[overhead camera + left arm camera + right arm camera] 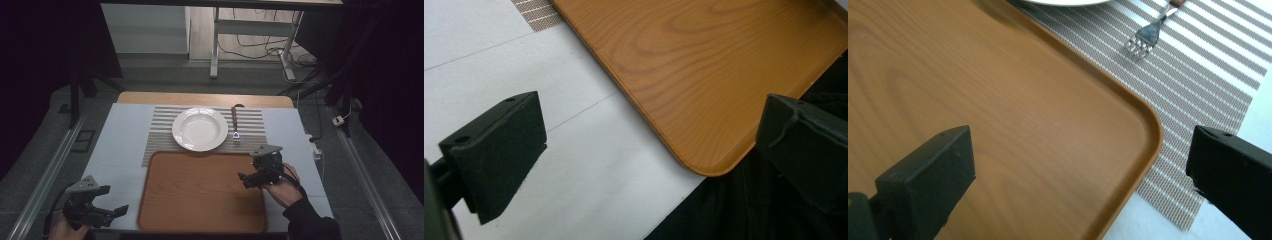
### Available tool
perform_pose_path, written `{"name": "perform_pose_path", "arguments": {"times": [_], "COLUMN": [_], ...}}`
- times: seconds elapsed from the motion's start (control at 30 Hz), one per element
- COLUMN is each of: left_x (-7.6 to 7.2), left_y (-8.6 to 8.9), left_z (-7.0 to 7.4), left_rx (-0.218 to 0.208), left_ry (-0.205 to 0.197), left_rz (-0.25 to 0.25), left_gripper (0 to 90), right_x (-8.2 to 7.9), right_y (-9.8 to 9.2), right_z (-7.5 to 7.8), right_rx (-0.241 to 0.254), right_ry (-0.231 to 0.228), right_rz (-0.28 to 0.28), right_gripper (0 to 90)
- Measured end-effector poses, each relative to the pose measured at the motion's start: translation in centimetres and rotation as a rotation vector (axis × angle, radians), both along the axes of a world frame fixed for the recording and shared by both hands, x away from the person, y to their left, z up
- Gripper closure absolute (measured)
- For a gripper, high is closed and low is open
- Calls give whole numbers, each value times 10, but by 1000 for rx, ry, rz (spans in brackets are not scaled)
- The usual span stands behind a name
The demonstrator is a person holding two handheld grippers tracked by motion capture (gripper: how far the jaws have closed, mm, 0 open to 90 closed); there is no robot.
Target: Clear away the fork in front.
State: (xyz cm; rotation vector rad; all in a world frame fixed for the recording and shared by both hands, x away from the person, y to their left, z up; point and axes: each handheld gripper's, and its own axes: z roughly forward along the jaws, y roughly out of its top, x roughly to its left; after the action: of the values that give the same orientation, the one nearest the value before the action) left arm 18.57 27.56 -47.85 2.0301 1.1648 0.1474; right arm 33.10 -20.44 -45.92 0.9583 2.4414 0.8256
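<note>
A white deep plate (200, 129) rests on a striped placemat (160, 135) at the table's middle. To its right lies a fork (235, 122) with a wooden handle, tines toward me. In front of the mat sits a bare wooden tray (202, 192). My left gripper (114, 204) is open, low over the white cover by the tray's near-left corner (704, 165). Nothing sits between the jaws of this left gripper (651, 120). My right gripper (247, 179) is open over the tray's far-right part. This right gripper (1080, 150) looks at the tray corner (1148, 135), fork tines (1143, 37) and plate rim (1063, 1).
A white cover (120, 135) spreads over the table, with its wooden far edge (205, 98) bare. Metal rails (45, 170) run along both sides. A desk frame and cables (260, 50) stand on the floor beyond. A dark sleeve (744, 210) shows near the tray.
</note>
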Motion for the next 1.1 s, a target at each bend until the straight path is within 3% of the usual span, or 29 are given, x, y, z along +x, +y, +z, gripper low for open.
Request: {"name": "perform_pose_path", "arguments": {"times": [0.83,1.1], "left_x": [1,1], "left_y": [1,1], "left_z": [-1,-1], "left_rx": [-5,-6], "left_ry": [10,10], "left_rz": [0,1], "left_gripper": [0,0], "right_x": [73,93], "right_y": [30,41], "right_z": [-14,-21], "right_rx": [-228,-341], "right_ry": [-77,-132], "right_rz": [-1,18], "right_gripper": [0,50]}}
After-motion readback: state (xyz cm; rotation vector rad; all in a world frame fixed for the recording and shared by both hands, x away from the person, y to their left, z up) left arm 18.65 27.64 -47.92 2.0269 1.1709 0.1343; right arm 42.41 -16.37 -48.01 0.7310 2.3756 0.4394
